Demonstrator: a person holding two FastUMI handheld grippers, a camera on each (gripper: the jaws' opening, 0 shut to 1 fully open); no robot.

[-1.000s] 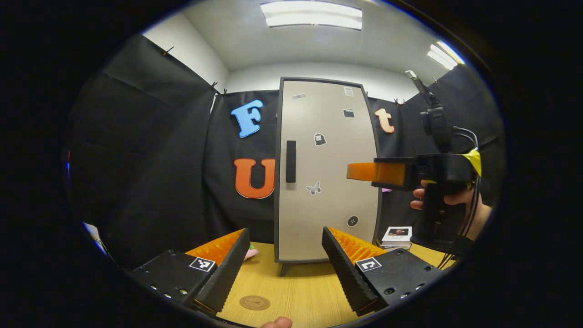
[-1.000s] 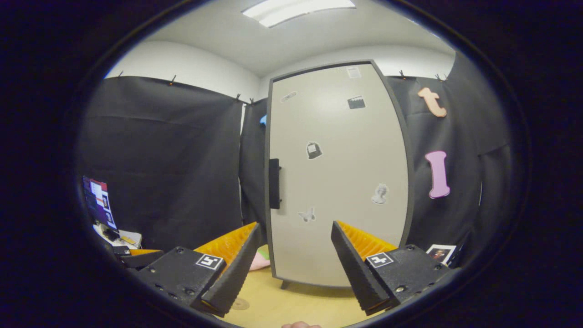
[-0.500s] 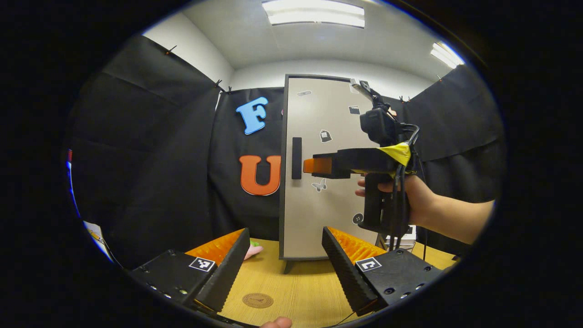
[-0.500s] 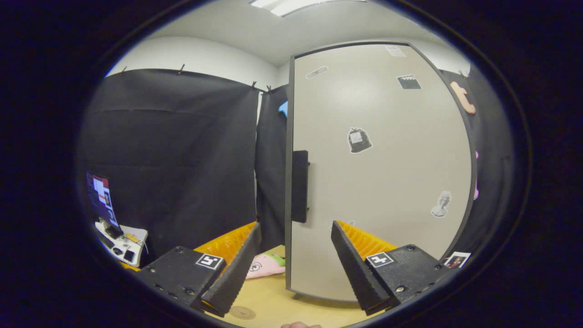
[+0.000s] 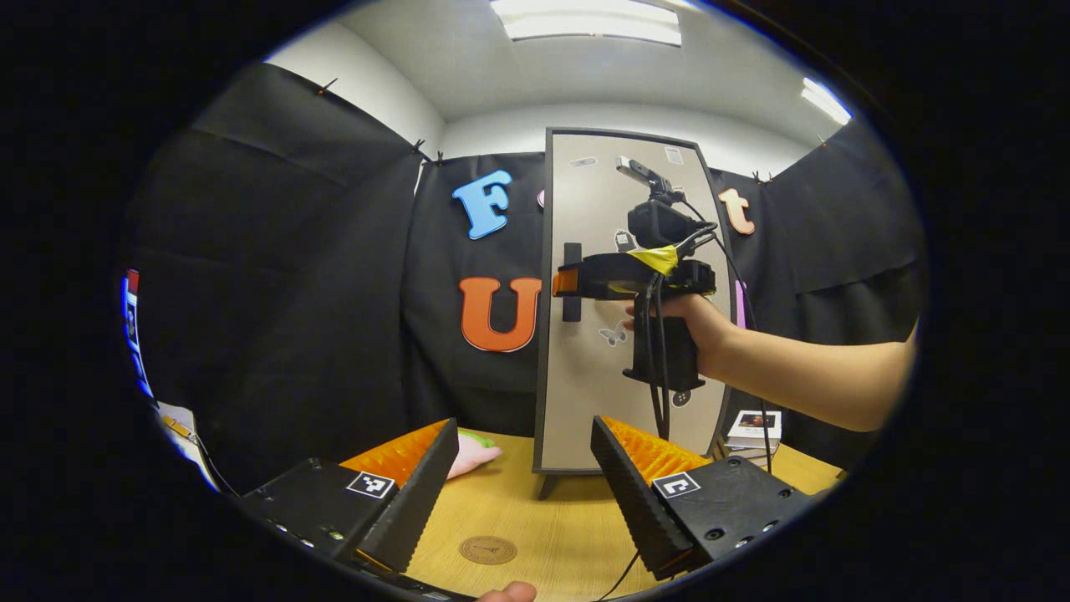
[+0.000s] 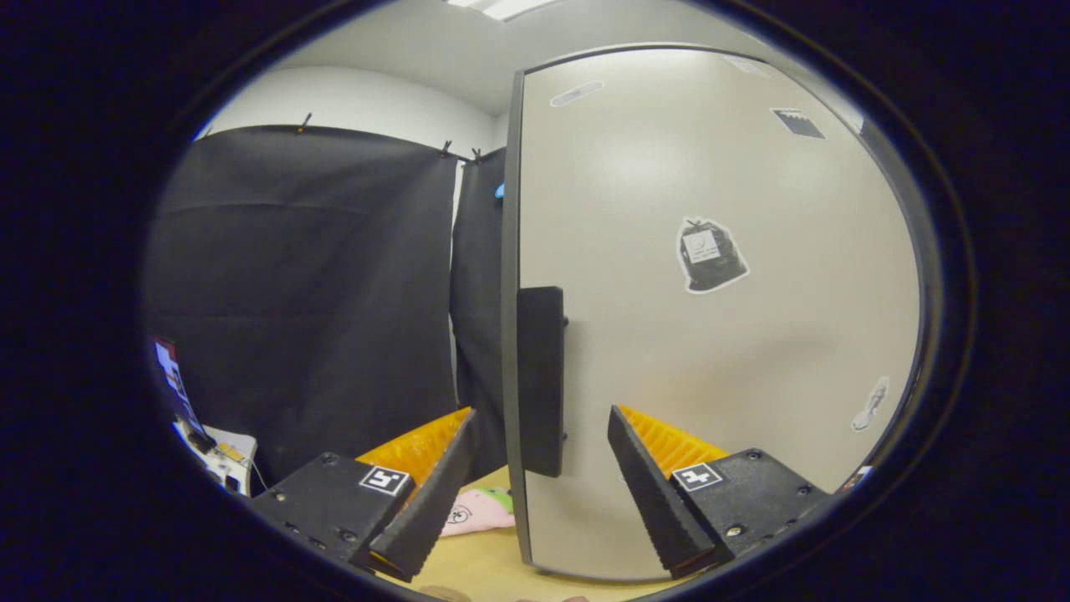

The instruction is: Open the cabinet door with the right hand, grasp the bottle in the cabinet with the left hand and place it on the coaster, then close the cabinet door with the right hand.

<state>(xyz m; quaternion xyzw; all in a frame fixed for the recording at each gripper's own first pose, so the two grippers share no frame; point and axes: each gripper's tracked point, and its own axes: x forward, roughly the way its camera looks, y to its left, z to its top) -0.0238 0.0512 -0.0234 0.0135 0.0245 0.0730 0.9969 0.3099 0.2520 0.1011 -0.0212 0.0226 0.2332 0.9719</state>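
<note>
A tall beige cabinet (image 5: 610, 368) with a dark frame stands shut at the back of the wooden table (image 5: 568, 527). Its dark vertical handle (image 6: 540, 380) sits on the door's left edge. In the right gripper view my right gripper (image 6: 542, 431) is open, with the handle between its fingers and no contact visible. In the left gripper view the right gripper (image 5: 562, 283), held by a hand, has its tips at the handle (image 5: 572, 251). My left gripper (image 5: 525, 443) hovers open and empty over the table, above a round brown coaster (image 5: 487, 549). The bottle is hidden behind the door.
A pink plush toy (image 5: 472, 451) lies left of the cabinet's foot. Small photo cards (image 5: 754, 426) are stacked to the cabinet's right. A person's forearm (image 5: 802, 380) reaches in from the right. A screen (image 6: 171, 380) and clutter sit far left.
The right gripper has moved left and forward until its open fingers straddle the door handle. The left gripper has shifted slightly; the door stays shut.
</note>
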